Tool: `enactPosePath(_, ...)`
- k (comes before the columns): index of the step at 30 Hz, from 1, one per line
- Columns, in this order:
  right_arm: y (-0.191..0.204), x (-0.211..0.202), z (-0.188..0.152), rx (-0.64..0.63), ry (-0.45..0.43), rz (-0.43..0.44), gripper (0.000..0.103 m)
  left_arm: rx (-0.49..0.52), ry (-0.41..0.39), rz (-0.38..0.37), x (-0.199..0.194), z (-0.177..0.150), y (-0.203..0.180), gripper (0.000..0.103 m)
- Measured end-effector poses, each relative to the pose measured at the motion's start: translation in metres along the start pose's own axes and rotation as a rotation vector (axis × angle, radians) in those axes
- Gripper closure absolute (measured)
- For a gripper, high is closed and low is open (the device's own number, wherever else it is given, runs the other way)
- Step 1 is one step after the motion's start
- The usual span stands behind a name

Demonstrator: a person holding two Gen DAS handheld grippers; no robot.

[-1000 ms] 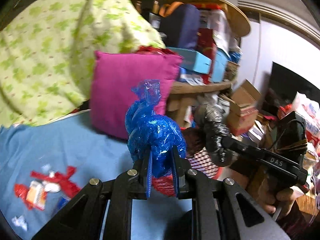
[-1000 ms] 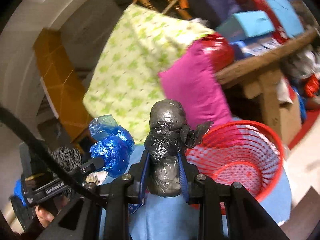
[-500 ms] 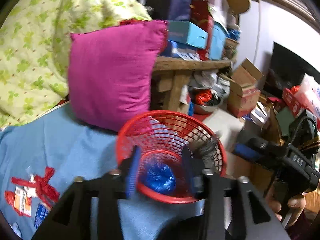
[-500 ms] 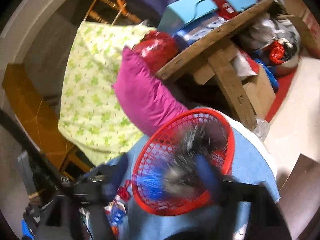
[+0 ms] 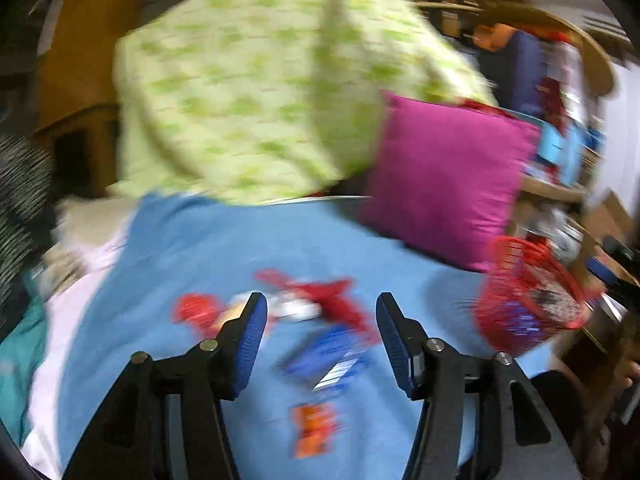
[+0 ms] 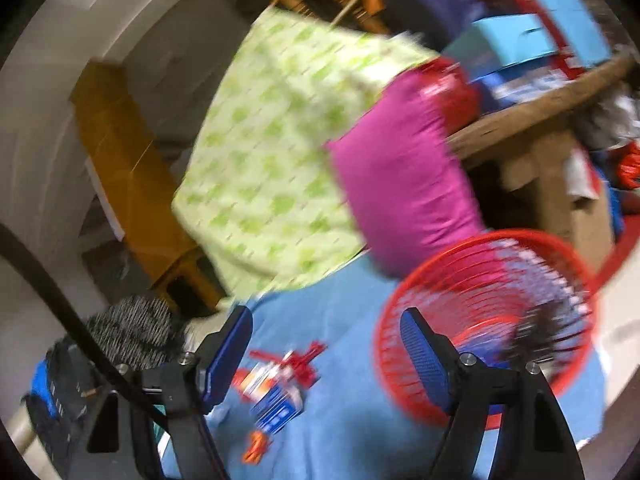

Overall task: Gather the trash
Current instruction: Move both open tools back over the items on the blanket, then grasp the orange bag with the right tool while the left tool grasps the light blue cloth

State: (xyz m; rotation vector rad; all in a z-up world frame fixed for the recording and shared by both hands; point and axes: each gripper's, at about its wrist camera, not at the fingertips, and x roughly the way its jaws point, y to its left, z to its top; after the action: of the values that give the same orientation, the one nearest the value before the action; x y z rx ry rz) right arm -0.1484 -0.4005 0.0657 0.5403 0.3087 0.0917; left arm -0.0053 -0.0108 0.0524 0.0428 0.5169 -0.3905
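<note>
Trash: a blue bag [image 5: 516,322] and a dark bag [image 6: 548,330] both lie inside the red mesh basket [image 6: 492,264]; both are blurred, detail unclear. In the left wrist view the basket sits to the right of the left gripper [image 5: 318,316], a little beyond its fingertips. In the right wrist view it is just right of and beyond the right gripper [image 6: 326,332], the right finger overlapping its rim.

Left gripper: jaws spread wide, nothing between the blue pads [image 5: 252,344]. Right gripper: likewise spread, empty.

Loose wrappers [image 5: 320,320], red, white, blue and orange, lie scattered on the blue sheet [image 5: 192,248] directly ahead of and below the left gripper's fingers. From the right wrist view the same litter sits between that gripper's fingers, nearer the left one.

Beyond the wrappers: a magenta pillow [image 5: 444,184] ahead and to the right, touching the basket's far side in the right view. A green-patterned cushion [image 5: 256,96] leans ahead, its edge beside the pillow. A wooden bench [image 6: 536,104] loaded with teal boxes [image 6: 516,36] stands behind the pillow, far right.

Heavy motion blur in both views.
</note>
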Motion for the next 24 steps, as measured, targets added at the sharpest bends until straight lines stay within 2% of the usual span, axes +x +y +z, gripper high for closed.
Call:
enactPosePath(2,0.02,0.022,-0.012,-0.034,0.075,0.035,0.028,-0.047,0.004,0.112,-0.01,-0.012,0.041,0.045)
enactPosePath(5,0.055,0.068,-0.038,-0.072,0.232,0.085,0.034,-0.089,0.023,0.213,-0.015,-0.03,0.082,0.045)
enactPosePath(9,0.093,0.138,-0.094,-0.08,0.5,0.133,0.039,-0.183,0.053,0.254,-0.014,-0.048,0.121,0.045)
enactPosePath(13,0.107,0.194,-0.147,-0.034,0.698,0.142,0.047,-0.267,0.112,0.264,0.004,-0.062,0.152,0.045)
enactPosePath(14,0.107,0.203,-0.157,-0.019,0.729,0.143,0.051,-0.285,0.126,0.256,0.011,-0.064,0.157,0.045)
enactPosePath(18,0.106,0.234,-0.191,0.032,0.815,0.114,0.052,-0.337,0.176,0.202,0.042,-0.066,0.174,0.045)
enactPosePath(22,0.107,0.253,-0.21,0.042,0.847,0.058,0.052,-0.442,0.24,0.158,0.085,-0.068,0.196,0.045)
enactPosePath(24,0.107,0.262,-0.216,0.032,0.863,0.029,0.055,-0.516,0.296,0.159,0.109,-0.071,0.208,0.045)
